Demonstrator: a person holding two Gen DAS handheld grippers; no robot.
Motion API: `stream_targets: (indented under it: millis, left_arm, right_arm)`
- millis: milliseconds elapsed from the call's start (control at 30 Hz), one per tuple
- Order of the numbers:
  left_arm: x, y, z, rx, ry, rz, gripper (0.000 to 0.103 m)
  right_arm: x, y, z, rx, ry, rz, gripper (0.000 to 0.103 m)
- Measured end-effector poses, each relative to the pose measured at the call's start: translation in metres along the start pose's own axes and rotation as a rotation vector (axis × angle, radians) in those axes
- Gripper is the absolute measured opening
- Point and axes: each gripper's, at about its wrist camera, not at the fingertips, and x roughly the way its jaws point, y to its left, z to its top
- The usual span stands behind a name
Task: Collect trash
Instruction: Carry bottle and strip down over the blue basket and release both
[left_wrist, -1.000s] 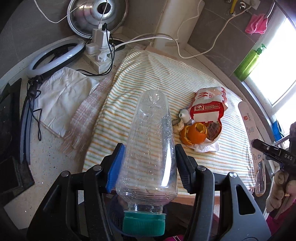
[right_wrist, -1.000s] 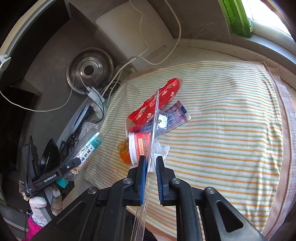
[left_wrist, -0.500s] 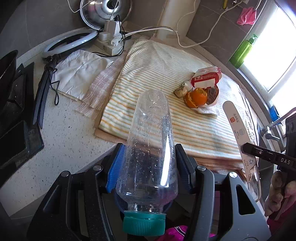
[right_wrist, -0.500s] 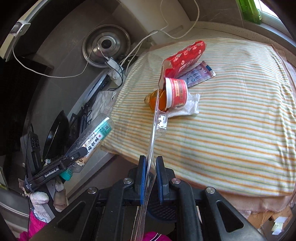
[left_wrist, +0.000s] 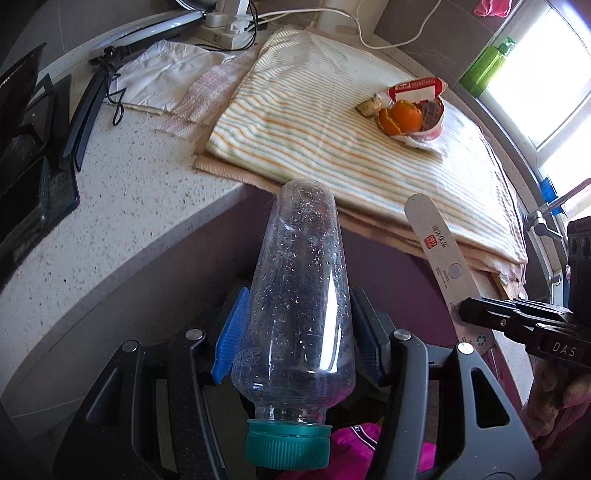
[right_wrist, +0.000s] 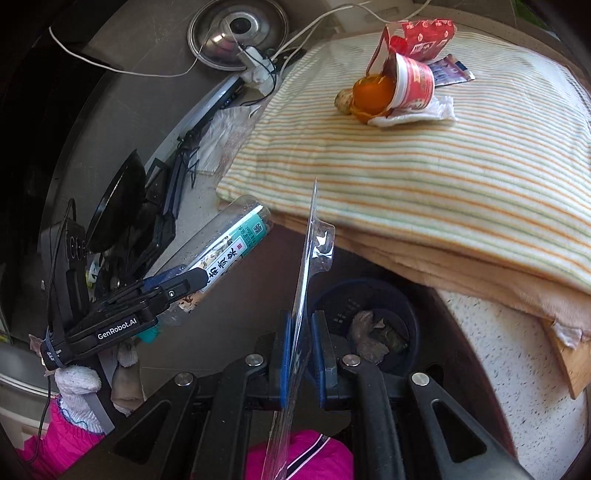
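Striped towel (left_wrist: 332, 147) on counter (left_wrist: 122, 206), overhanging edge. Cup (right_wrist: 412, 83), orange peel (right_wrist: 371, 94), wrappers (right_wrist: 428, 33) clustered on towel's far part. Bin (right_wrist: 369, 295) on floor below counter edge, scraps inside. White cloth (left_wrist: 162, 74) left of towel.

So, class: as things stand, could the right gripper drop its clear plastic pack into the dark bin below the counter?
Probably yes. The right gripper is shut on the plastic pack, and the bin sits open-topped just beyond it, with nothing visible between them.

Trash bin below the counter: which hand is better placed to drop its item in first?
Probably right: the right gripper holds the blister pack beside the trash bin. The left's bottle sits farther aside.
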Motion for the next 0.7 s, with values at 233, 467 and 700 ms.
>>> stream_targets:
  millis: [233,467,700]
  left_arm:
    - [0.027,0.002,-0.027,0.012,0.082,0.009,0.056]
    - [0.055,0.006,-0.050,0.021,0.158,0.028,0.056]
    - [0.080,0.010,-0.064,0.015,0.221,0.034,0.056]
  right_arm:
    - [0.034,-0.006,-0.026,0.017,0.088,-0.024,0.009]
    - [0.065,-0.018,-0.044,0.036,0.159,-0.056,0.009]
    - [0.090,-0.027,-0.051,0.034,0.208,-0.097,0.009]
